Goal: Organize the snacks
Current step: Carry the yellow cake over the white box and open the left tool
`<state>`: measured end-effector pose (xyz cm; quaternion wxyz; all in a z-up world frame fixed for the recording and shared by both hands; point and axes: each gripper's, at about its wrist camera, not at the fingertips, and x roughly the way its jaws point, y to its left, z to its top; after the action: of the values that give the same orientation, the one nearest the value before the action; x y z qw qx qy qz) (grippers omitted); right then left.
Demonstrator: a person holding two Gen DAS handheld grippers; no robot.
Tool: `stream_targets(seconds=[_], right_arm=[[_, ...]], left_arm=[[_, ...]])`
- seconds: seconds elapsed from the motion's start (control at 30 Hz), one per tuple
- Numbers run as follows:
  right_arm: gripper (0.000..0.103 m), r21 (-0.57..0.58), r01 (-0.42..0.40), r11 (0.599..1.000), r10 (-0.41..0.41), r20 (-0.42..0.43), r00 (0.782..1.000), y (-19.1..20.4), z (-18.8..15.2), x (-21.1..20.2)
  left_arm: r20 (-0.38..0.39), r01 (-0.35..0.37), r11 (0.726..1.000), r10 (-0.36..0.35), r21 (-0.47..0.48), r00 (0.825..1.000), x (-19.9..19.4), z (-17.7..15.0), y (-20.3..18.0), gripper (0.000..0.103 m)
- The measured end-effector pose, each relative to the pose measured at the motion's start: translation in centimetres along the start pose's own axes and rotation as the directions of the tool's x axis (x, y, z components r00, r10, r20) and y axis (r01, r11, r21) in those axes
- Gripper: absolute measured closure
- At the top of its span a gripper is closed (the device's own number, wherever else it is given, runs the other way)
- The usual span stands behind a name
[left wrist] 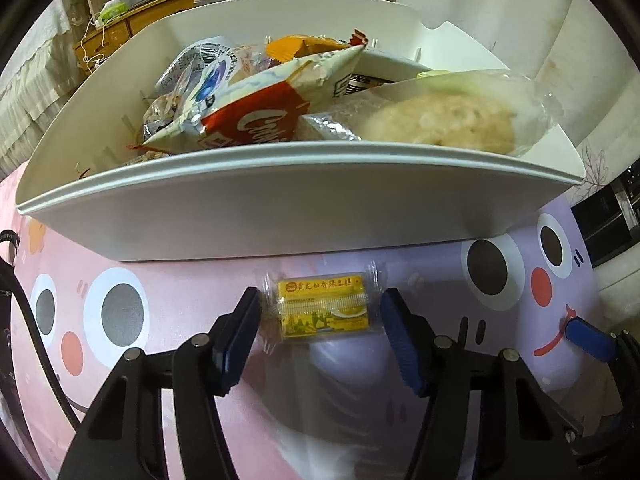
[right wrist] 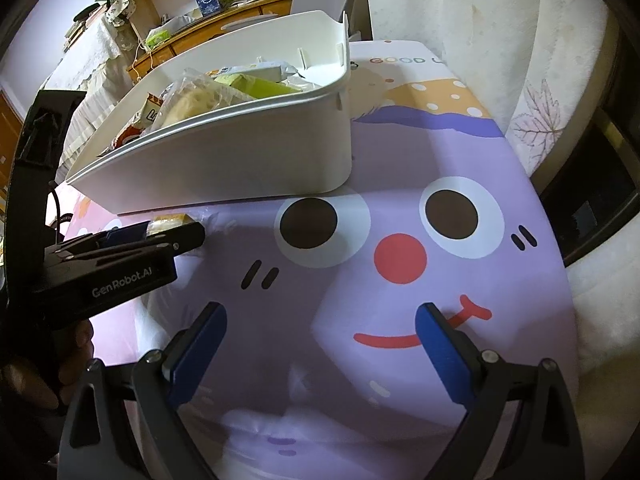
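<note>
A small yellow snack packet (left wrist: 324,310) in clear wrap lies on the cartoon-face mat, just in front of the white bin (left wrist: 280,216). My left gripper (left wrist: 320,312) straddles it lengthwise, and both blue pads touch the wrapper's crimped ends. In the right wrist view the same packet (right wrist: 168,221) peeks out behind the left gripper (right wrist: 172,234) beside the bin (right wrist: 240,160). The bin holds several snack bags, among them a red-and-white chip bag (left wrist: 256,120) and a pale round cake in clear wrap (left wrist: 440,120). My right gripper (right wrist: 320,332) stands open over the purple face, nothing between its fingers.
The pink and purple mat (right wrist: 400,208) covers the table; its right edge meets white floral fabric (right wrist: 540,120). A wooden sideboard (right wrist: 240,12) with a blue bag stands behind. A hand (right wrist: 76,344) holds the left gripper. A blue fingertip (left wrist: 588,338) of the right gripper shows at right.
</note>
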<state>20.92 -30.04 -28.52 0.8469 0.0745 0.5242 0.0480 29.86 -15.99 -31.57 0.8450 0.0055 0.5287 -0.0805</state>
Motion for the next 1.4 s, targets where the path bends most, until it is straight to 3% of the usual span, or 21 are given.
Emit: stream_targets(seconds=[0.5, 0.9, 1.17, 1.4], right_arm=[[0.007, 0.026, -0.007, 1.0, 0.007, 0.003, 1.0, 0.9, -1.3, -0.9], [0.007, -0.003, -0.001, 1.0, 0.001, 0.029, 1.0, 4.5, -2.3, -2.0], [0.007, -0.015, 0.015, 1.0, -0.014, 0.021, 1.0, 8.1, -3.2, -1.9], [0.007, -0.001, 0.034, 0.999, -0.034, 0.034, 0.999, 11.7, -4.0, -2.1]], left_arm=[[0.027, 0.032, 0.999, -0.033, 0.023, 0.999, -0.3, -0.5, 1.5, 0.054], [0.086, 0.054, 0.994, -0.062, 0.095, 0.994, -6.5, -2.6, 6.0, 0.054], [0.145, 0.099, 0.983, -0.122, 0.158, 0.982, -11.7, -1.0, 8.9, 0.054], [0.153, 0.145, 0.964, -0.182, 0.221, 0.971, -13.4, 2.1, 10.5, 0.054]])
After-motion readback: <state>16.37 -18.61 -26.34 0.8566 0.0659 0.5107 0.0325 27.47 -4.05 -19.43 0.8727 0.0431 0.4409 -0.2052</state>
